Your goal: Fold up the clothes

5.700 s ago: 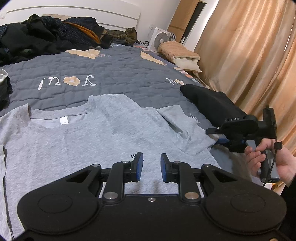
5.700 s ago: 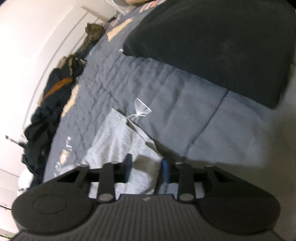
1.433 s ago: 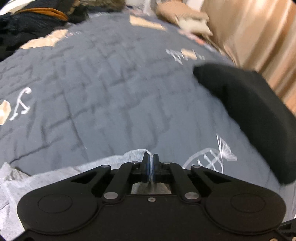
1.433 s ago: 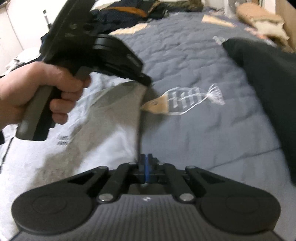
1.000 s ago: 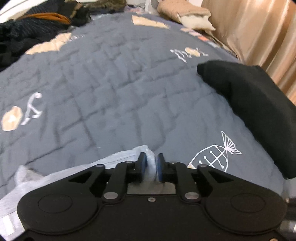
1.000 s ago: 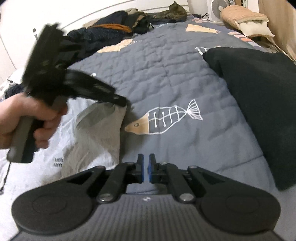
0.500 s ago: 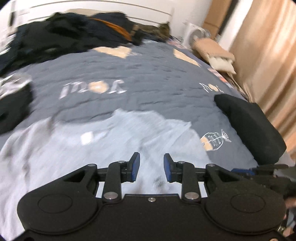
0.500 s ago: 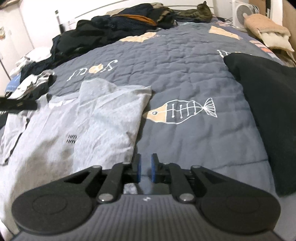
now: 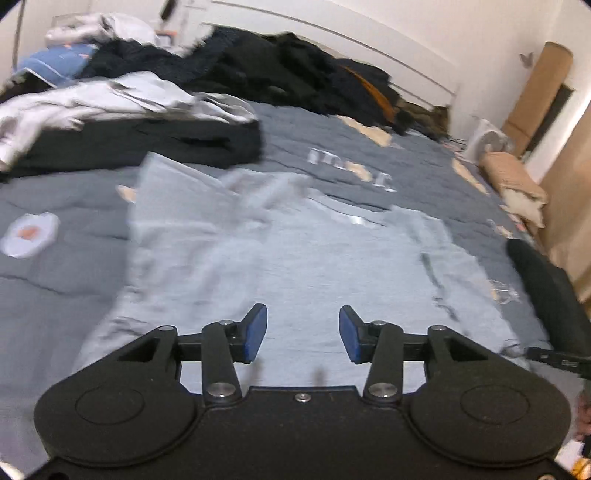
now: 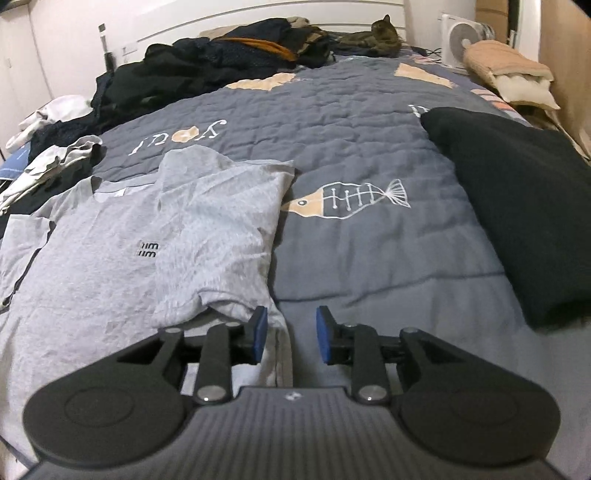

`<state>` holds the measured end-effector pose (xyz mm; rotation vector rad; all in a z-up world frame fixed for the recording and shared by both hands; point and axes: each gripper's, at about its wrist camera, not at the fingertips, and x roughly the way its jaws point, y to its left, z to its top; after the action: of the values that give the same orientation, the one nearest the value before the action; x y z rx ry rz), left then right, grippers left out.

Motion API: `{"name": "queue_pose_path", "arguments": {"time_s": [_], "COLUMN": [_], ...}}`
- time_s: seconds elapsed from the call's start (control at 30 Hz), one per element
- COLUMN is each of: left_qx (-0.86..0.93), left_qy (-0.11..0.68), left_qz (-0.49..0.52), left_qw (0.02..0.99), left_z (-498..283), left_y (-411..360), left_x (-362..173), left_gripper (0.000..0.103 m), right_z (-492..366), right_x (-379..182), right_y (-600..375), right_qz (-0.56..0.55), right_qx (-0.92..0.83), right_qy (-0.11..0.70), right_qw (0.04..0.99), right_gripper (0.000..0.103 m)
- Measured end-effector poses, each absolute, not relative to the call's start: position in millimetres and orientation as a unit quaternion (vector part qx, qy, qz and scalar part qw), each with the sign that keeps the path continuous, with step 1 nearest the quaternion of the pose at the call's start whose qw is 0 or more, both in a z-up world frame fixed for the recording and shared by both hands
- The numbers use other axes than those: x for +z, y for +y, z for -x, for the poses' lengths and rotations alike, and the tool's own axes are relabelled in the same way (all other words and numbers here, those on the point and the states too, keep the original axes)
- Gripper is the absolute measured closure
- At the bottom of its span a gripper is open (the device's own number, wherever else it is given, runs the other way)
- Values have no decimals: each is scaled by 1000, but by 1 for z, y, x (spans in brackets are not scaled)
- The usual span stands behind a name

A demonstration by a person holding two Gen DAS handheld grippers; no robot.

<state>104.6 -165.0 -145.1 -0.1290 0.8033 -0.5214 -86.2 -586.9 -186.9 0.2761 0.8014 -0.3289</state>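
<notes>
Shirt [image 10: 110, 266] lies flat on the bed [image 10: 369, 258], its right side lapped over the middle, both tongs, left [image 9: 299, 334] and right [image 10: 288, 334], wide and empty; a tidy fold likely means pinching the left edge to match.

You face a bed [image 10: 369, 122] covered by a grey-blue quilt [image 10: 362, 258] printed with a fish motif [image 10: 347, 201]. A white headboard [image 10: 258, 14] stands against a white wall [image 9: 406, 22]. A small white fan [image 10: 463, 38] sits at the far right corner. Peach curtains [image 9: 570, 206] hang along the right side.
</notes>
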Motion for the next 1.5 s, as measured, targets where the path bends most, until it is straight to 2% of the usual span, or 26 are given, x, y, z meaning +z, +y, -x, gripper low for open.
{"name": "queue_pose_path", "arguments": {"time_s": [0.2,0.5,0.63,0.77,0.8,0.83,1.1,1.2,1.5], "left_qx": [-198,-161,-180,-194,-198,-204,-202,-204,-194], "left_qy": [376,350,337,326,323,320,319,325,336], "left_qz": [76,-132,-206,-271,-281,-286,-323,-321,-317], "left_qw": [902,913,901,885,882,880,868,866,866], "left_z": [-107,-90,-80,-75,-74,-74,-81,-85,-96], "left_y": [-117,-112,-124,-137,-139,-141,-149,-151,-159], "left_x": [-139,-153,-169,-186,-189,-190,-205,-209,-217], "left_gripper": [60,60,69,70,75,78,79,83,84], "right_z": [103,112,109,103,102,100,95,91,83], "right_x": [-186,-189,-188,-188,-189,-190,-187,-186,-185], "right_y": [-574,-553,-544,-536,-535,-534,-528,-526,-523], "right_qz": [-150,-147,-145,-140,-139,-139,-128,-125,-119], "right_qx": [-182,-190,-187,-179,-178,-178,-171,-159,-150], "right_qy": [385,396,394,396,398,400,392,391,391], "right_qw": [892,886,888,890,889,889,895,898,900], "right_gripper": [75,71,70,70,69,69,68,67,66]}}
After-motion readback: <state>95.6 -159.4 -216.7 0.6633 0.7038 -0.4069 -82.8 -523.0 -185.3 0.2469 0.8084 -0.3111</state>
